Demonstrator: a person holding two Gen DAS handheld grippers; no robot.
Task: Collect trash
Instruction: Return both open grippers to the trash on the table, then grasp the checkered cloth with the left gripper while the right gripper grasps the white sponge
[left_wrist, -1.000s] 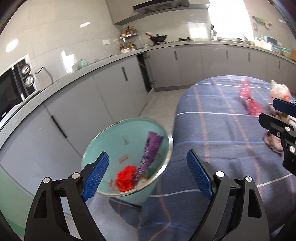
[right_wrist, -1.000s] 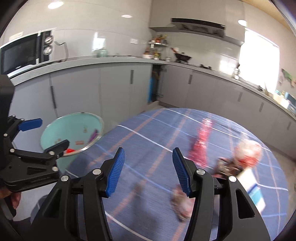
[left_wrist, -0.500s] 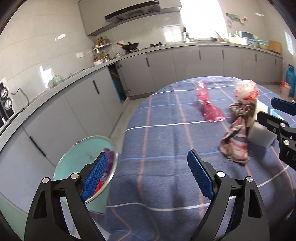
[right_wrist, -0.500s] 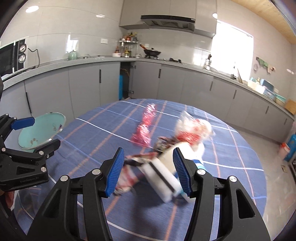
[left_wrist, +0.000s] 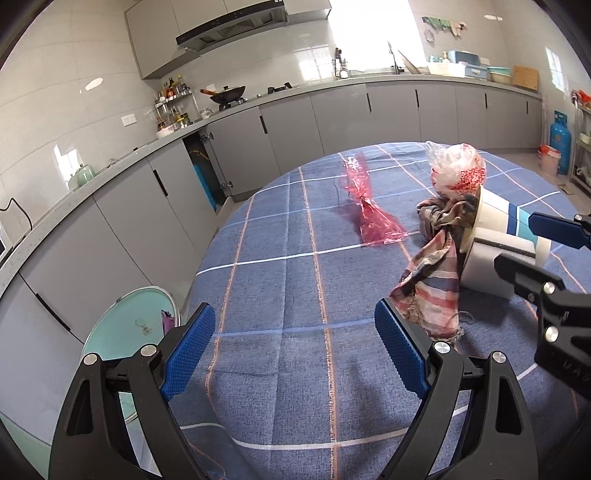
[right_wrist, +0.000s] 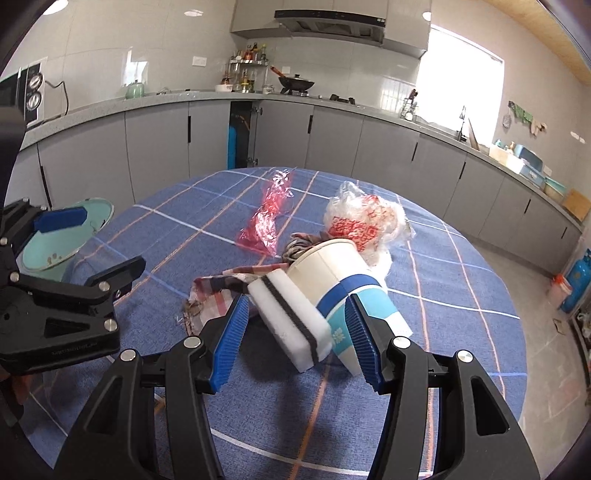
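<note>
Hovering with jaws wide, the right gripper (right_wrist: 295, 332) frames a white sponge (right_wrist: 291, 317) and tipped paper cup (right_wrist: 340, 280) on the blue checked tablecloth (right_wrist: 443, 295). The left gripper (left_wrist: 295, 350), also wide and holding nothing, sits nearer the mint bin (left_wrist: 125, 325) at far left.

Left black two-finger gripper with blue ribbed pads (left_wrist: 294, 349) hangs low with its jaws spread wide and nothing between them. Right black two-finger gripper with blue ribbed pads (right_wrist: 296, 338) is level beside it, jaws parted too, pads not pressing on anything. From the left camera, the right gripper's fingers (left_wrist: 526, 275) reach in from the right edge.
</note>
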